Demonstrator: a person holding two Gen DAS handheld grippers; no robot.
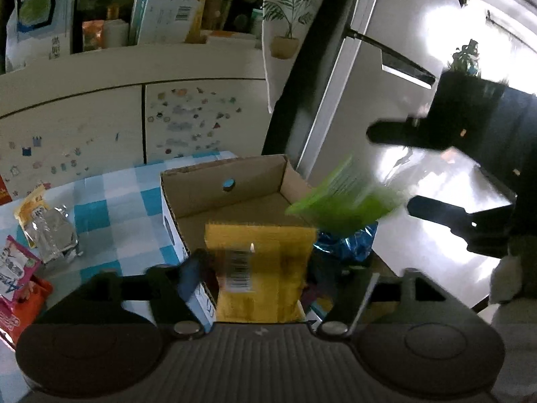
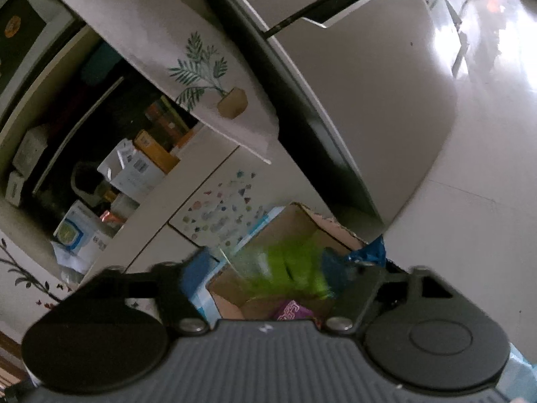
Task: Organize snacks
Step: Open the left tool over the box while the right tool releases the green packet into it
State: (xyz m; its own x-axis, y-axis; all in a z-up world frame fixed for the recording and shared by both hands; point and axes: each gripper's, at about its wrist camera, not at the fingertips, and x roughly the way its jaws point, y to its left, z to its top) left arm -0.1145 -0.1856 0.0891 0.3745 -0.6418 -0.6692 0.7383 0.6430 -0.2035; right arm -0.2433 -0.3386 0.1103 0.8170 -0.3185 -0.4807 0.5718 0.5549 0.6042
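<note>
Green packet (image 1: 339, 198) motion-blurred over cardboard box (image 1: 235, 171), free of parted right gripper (image 1: 389, 168), left gripper (image 1: 258, 268) parted around yellow packet (image 1: 265, 268), checked tablecloth (image 1: 110, 198), fridge (image 2: 362, 100) behind.

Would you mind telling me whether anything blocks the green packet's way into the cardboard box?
Nothing visible does. The green packet is blurred above the open cardboard box, clear of the right gripper. A yellow packet and a blue wrapper occupy the near side.
</note>
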